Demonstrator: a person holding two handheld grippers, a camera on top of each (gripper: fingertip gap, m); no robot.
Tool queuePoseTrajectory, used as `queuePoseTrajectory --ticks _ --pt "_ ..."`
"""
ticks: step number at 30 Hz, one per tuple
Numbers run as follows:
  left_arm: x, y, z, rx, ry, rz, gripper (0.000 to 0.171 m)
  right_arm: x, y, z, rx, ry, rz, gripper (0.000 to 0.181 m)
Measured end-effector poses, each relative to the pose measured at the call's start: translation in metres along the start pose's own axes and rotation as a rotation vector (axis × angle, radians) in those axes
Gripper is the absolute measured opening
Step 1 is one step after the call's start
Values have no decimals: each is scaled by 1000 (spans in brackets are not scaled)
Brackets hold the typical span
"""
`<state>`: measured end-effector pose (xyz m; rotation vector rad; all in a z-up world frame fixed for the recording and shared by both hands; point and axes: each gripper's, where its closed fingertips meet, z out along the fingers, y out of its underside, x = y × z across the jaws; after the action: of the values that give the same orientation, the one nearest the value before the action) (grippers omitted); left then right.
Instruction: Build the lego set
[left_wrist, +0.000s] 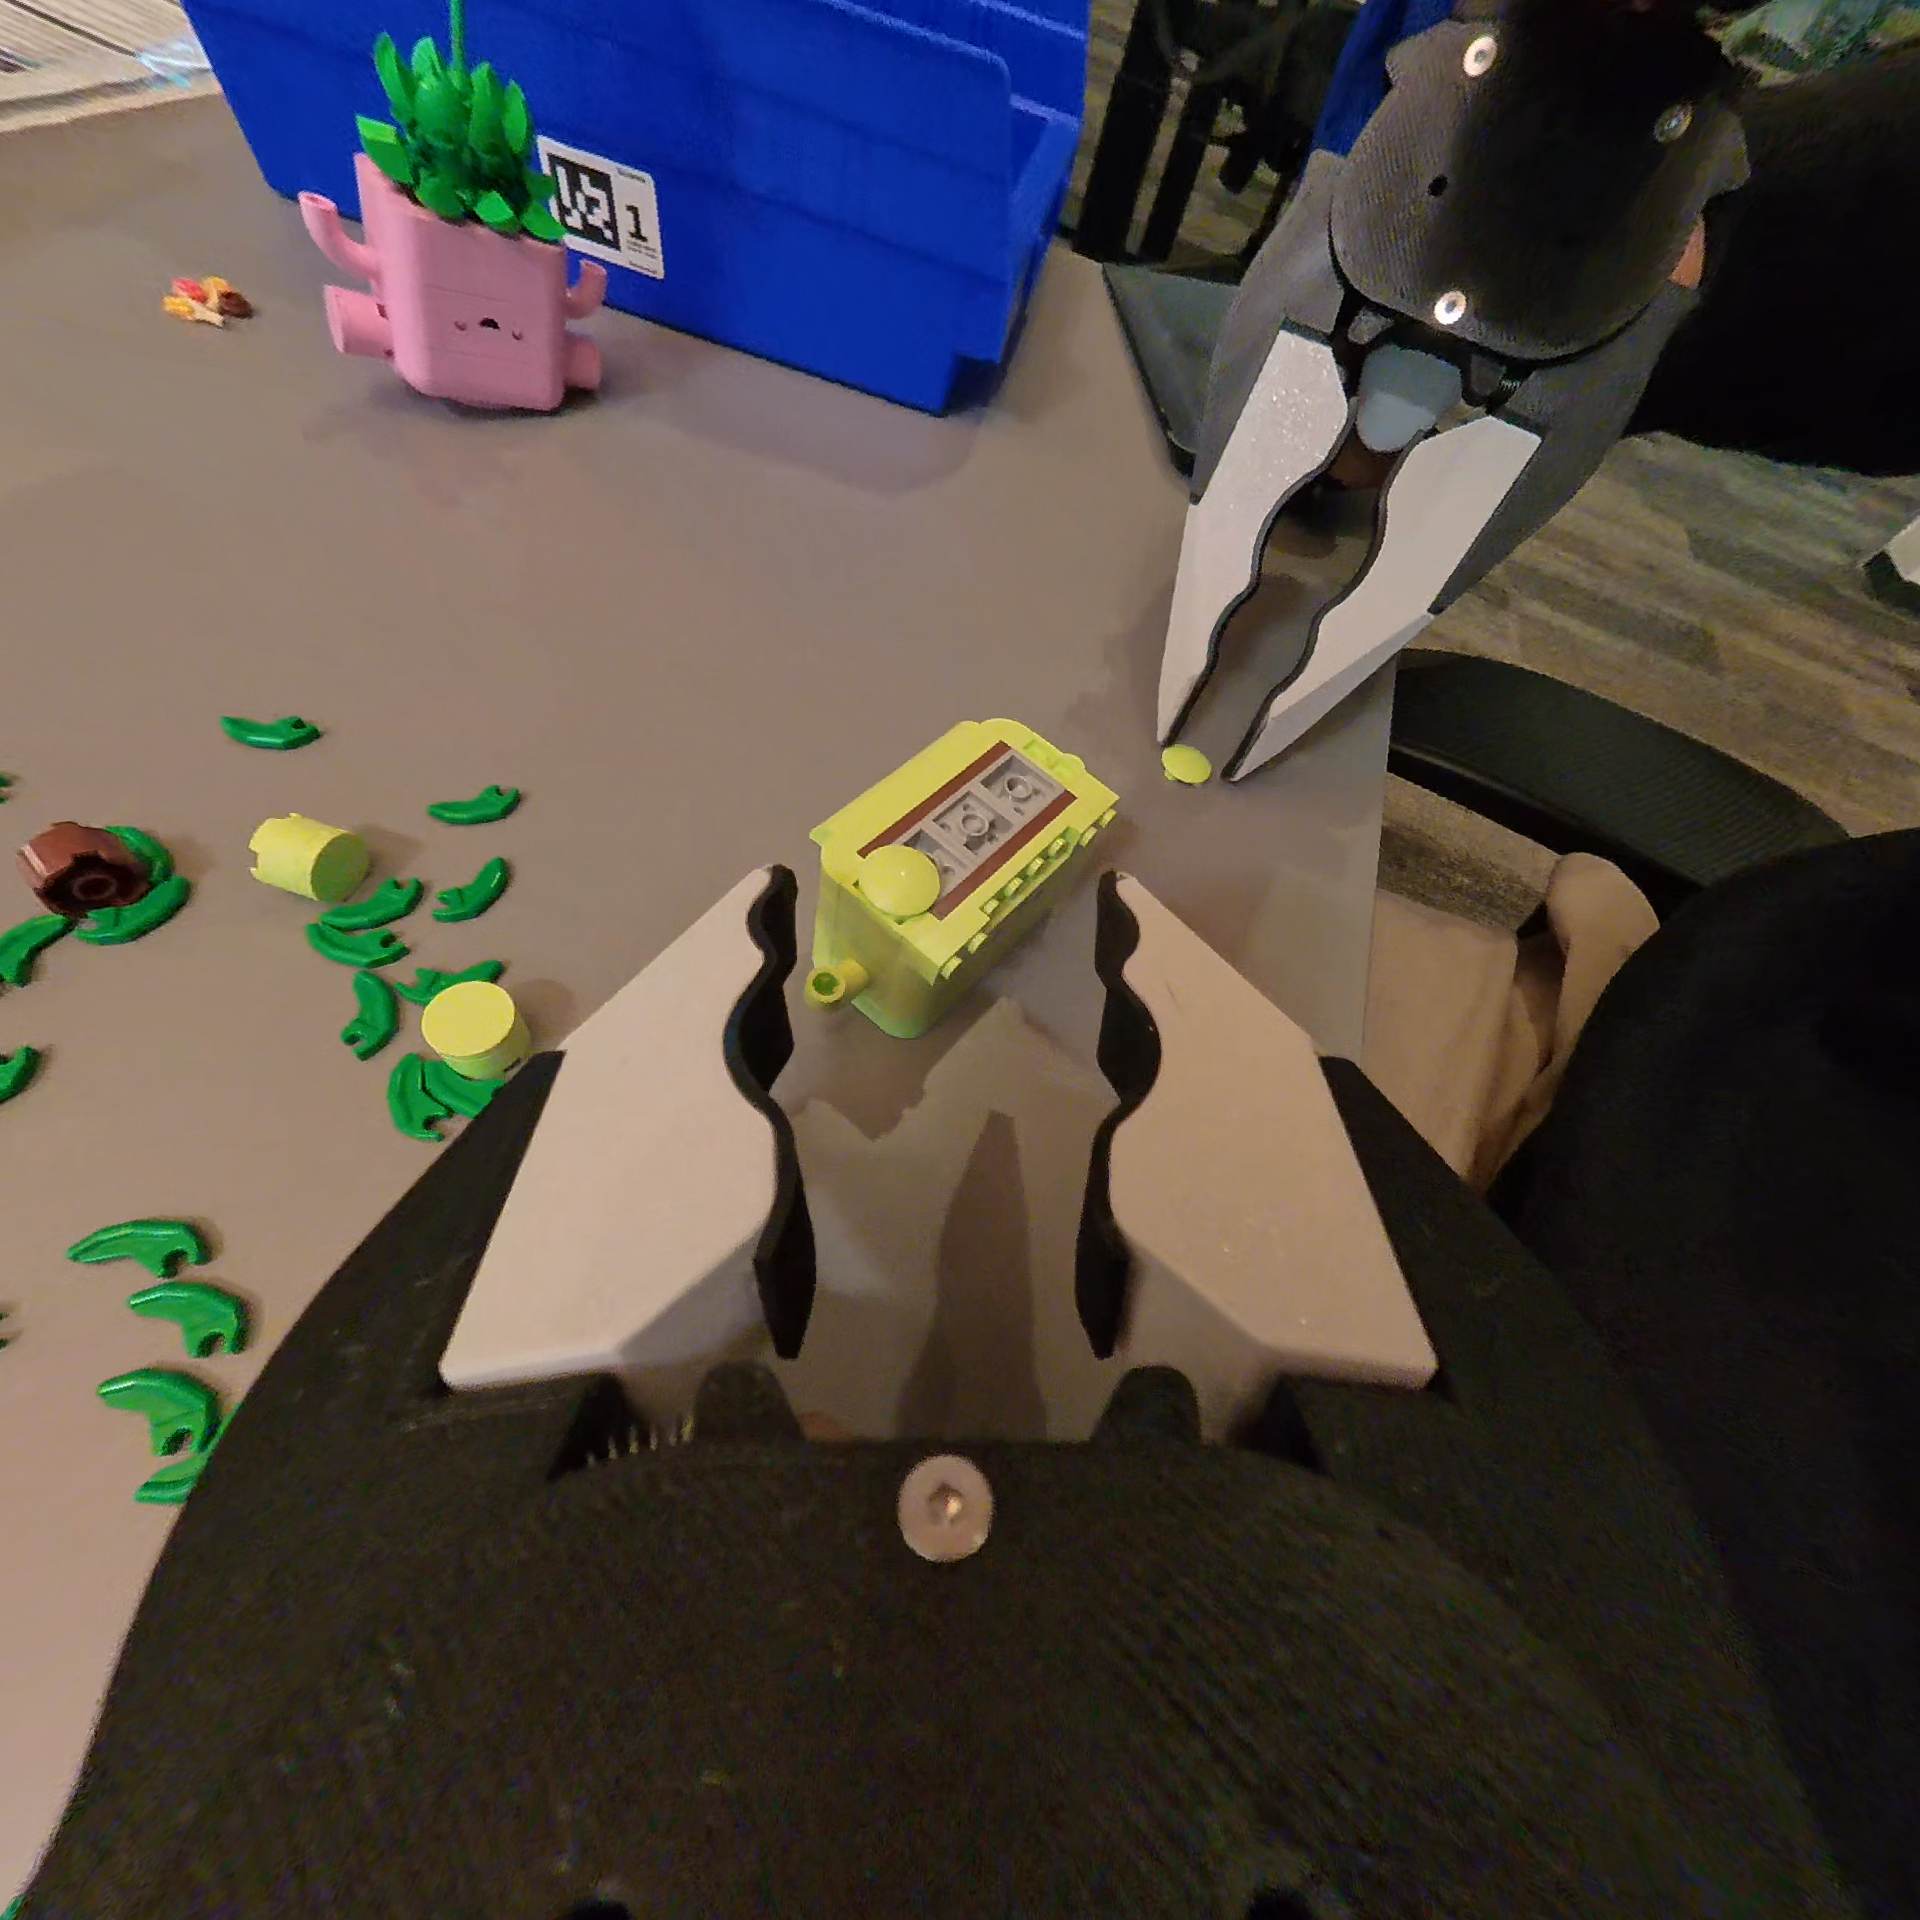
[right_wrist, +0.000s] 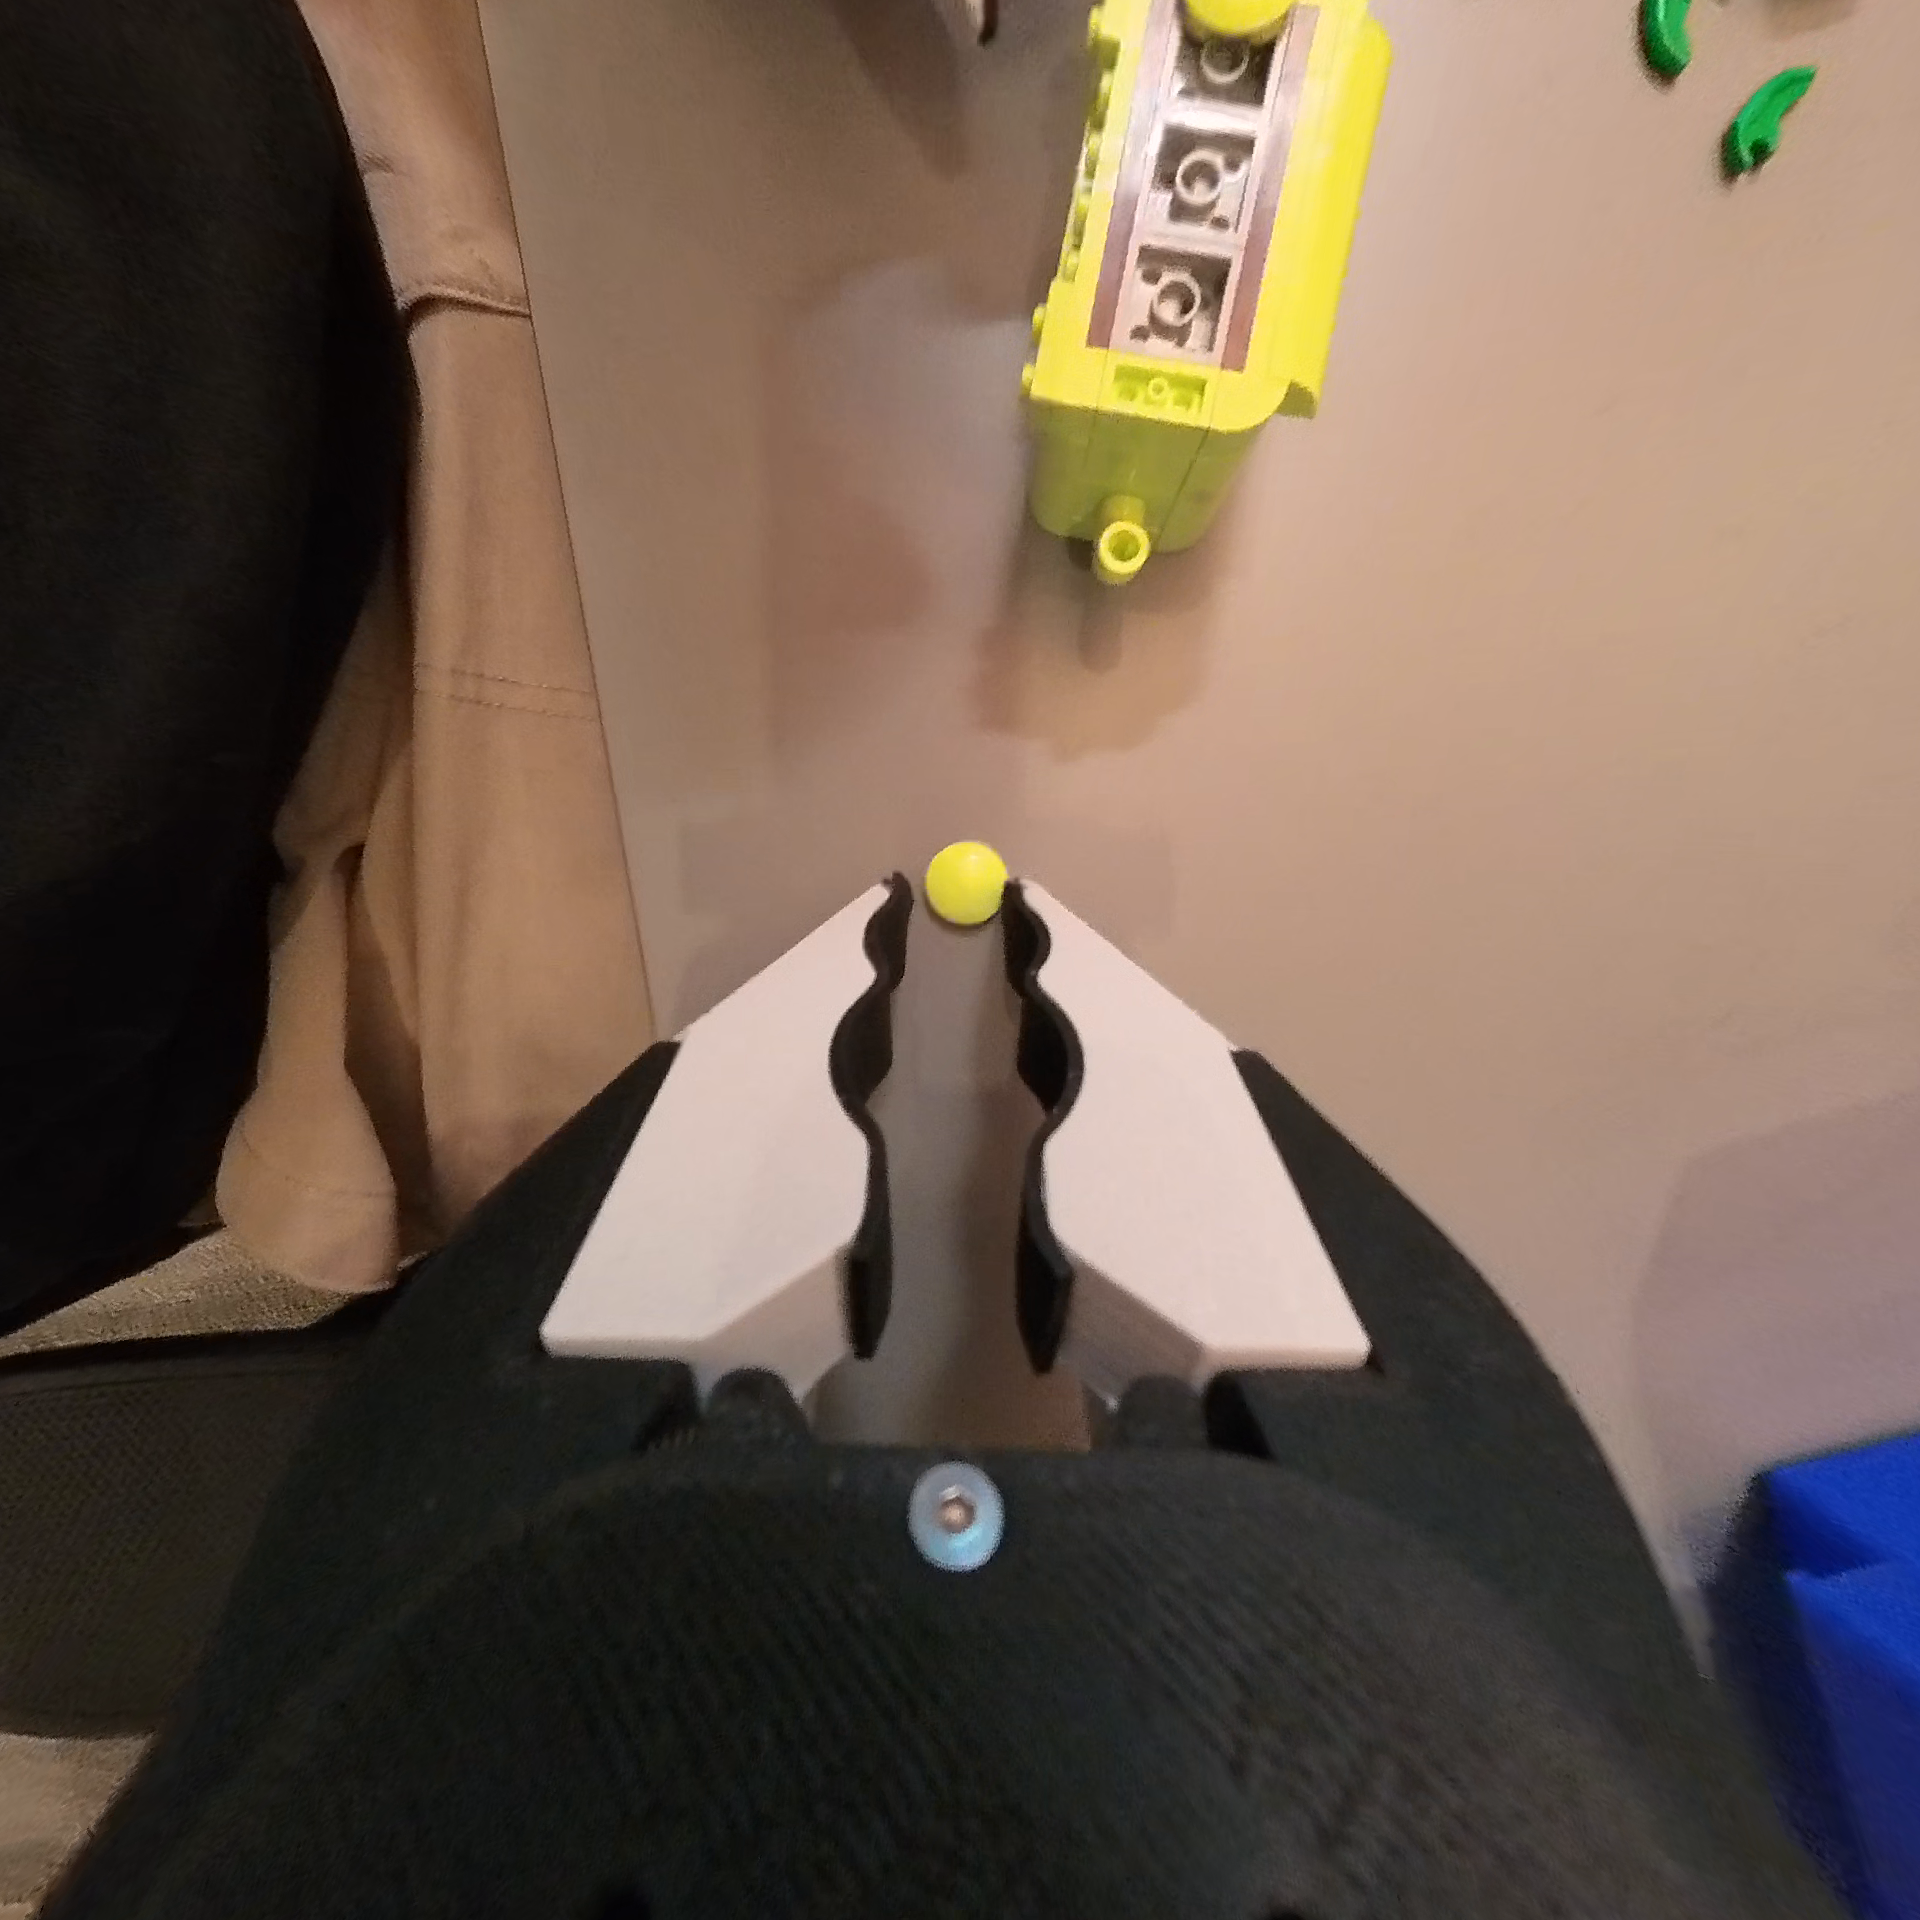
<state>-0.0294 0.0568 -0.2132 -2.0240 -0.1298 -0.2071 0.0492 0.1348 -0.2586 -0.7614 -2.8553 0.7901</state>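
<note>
Right wrist view puts your right gripper (right_wrist: 954, 896) at frame centre, jaws slightly apart, with the lime dome (right_wrist: 965, 881) sitting at the tips on the table (right_wrist: 1455, 831); you are bracketing it, and I cannot tell whether either pad touches it yet. Expect the dome to be light, hard and slick: rounded on top, so it will likely squirt out if you pinch high. Take it low, across its widest part, tips nearly on the table, and close gently. The lime block (right_wrist: 1195, 301) lies in the upper right of that frame, well apart from the dome, with grey studs showing and one dome already seated at its far end. In the left wrist view your left gripper (left_wrist: 943, 888) is wide open at centre, straddling the near end of the block without gripping it. The block looks stiff but may slide when you press a piece on, so hold its long sides. Green leaves (left_wrist: 374, 914) lie scattered at left.
</note>
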Motion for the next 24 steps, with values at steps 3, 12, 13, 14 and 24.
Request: queuePoseTrajectory --ticks 3,12,13,14,24 --pt "2 3 2 -22 10 -4 57 -5 3 0 10 2 30 17" --pt "7 6 4 -40 24 0 55 -1 -1 -1 44 77 61 17" --pt "7 6 4 -44 26 2 54 -1 -1 0 44 80 63 17" --pt "8 7 4 -48 28 4 54 -1 -1 0 46 80 66 17" --pt "17 7 -2 -52 100 21 48 -1 -5 1 77 87 60 13"
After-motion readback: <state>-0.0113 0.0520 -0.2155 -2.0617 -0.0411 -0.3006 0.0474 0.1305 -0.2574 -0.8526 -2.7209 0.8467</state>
